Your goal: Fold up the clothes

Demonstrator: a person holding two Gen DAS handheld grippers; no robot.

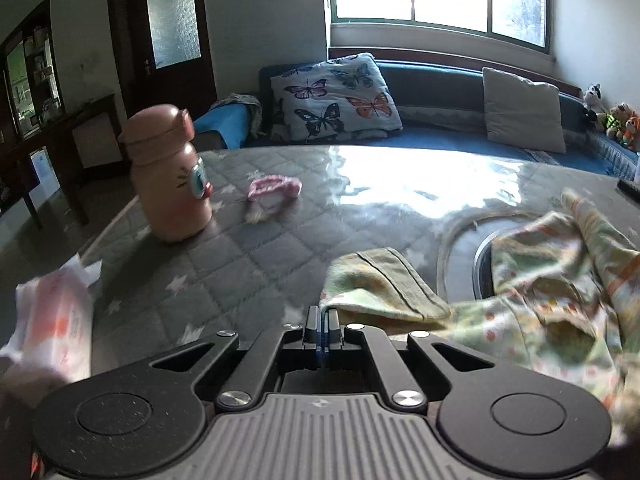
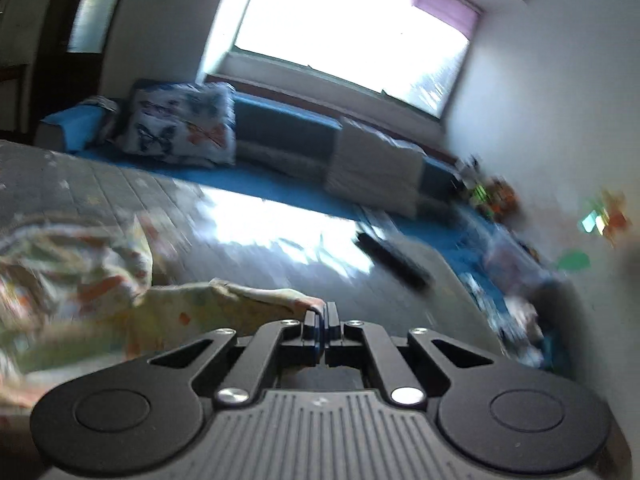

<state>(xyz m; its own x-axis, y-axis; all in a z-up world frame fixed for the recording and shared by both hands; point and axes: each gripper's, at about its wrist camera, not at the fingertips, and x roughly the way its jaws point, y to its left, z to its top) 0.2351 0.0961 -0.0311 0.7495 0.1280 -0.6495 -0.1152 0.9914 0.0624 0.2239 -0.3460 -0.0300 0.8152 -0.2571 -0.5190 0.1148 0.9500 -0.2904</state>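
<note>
A pale green and yellow printed garment lies bunched over the right part of the grey quilted table. My left gripper is shut on a folded hem of this garment, which drapes away to the right. In the blurred right wrist view the same garment spreads to the left, and my right gripper is shut on one of its edges, with a tongue of cloth reaching left from the closed fingers.
A pink bottle stands at the table's left, with a pink hair band beside it and a white tissue pack at the near left edge. A dark remote lies on the table's right. Behind runs a blue sofa with a butterfly pillow.
</note>
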